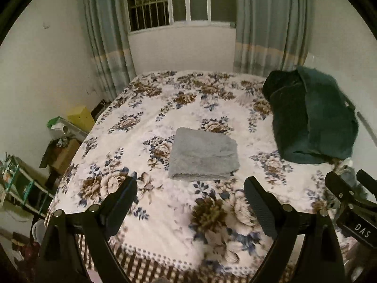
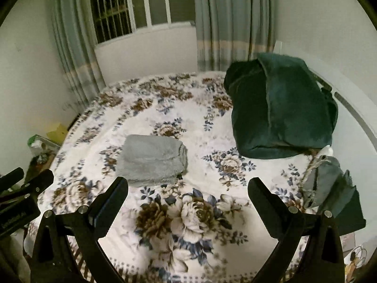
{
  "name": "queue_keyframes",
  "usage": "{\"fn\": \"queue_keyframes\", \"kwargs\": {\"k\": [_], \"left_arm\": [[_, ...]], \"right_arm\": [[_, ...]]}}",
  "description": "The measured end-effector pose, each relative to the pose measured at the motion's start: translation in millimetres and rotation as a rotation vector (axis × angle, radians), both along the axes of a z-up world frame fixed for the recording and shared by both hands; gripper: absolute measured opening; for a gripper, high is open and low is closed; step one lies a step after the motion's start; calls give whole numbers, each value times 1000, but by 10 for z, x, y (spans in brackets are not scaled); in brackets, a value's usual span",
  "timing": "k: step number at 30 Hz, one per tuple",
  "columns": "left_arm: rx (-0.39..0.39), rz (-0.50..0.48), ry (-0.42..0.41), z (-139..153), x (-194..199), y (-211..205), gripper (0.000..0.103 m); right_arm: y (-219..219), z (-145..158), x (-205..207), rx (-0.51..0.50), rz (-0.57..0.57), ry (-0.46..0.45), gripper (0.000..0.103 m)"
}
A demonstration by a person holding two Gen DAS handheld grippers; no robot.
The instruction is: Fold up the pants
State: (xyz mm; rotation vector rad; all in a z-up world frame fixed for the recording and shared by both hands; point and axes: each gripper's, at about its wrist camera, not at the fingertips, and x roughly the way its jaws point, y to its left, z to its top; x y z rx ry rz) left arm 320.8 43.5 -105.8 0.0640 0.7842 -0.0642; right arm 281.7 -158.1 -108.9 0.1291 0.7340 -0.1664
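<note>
Mid-bed on the floral blanket (image 1: pixel 146 108), grey pants (image 1: pixel 203 155) lie as a compact folded stack; folding looks finished. Left gripper (image 1: pixel 190 188) and right gripper (image 2: pixel 188 188) hang near-side, jaws wide, empty. Dark green bundle (image 2: pixel 280 108) far right, untouched

Left tool (image 1: pixel 190 193) is hanging over the near edge of the bed (image 1: pixel 150 108), jaws standing wide apart w/ nothing btwn them, pointing down at the floral blanket (image 1: pixel 235 240). Folded grey pants (image 1: pixel 202 156) are lying flat mid-bed, just beyond the tips, not touching. Dark green bundle (image 1: pixel 313 118) is sitting at the bed's right side, well apart from the pants. Right tool (image 1: pixel 348 188) is poking in at the right edge. Curtains (image 1: pixel 106 42) are framing a barred window (image 1: pixel 148 2) behind.
</note>
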Motion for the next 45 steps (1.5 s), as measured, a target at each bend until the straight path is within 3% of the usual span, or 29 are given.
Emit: {"fn": "queue_keyframes", "kwargs": {"k": [8,10,13,17,45], "left_arm": [[-8,30,-66,569,-839,-20,93],[-11,26,-72,644,-954,-20,93],[-8,25,-82,728,-1089,-12,101],[-7,27,-124,826,-1224,43,101],[-22,13,-120,917,-1449,180,102]], "right_arm": [[33,783,-1075,-8,42,-73,103],[53,929,-1252,-18,47,-88,103],[106,1164,-1509,-26,51,-120,103],[188,1346,-1678,-58,43,-149,103],[254,1405,-1801,-31,54,-126,103]]}}
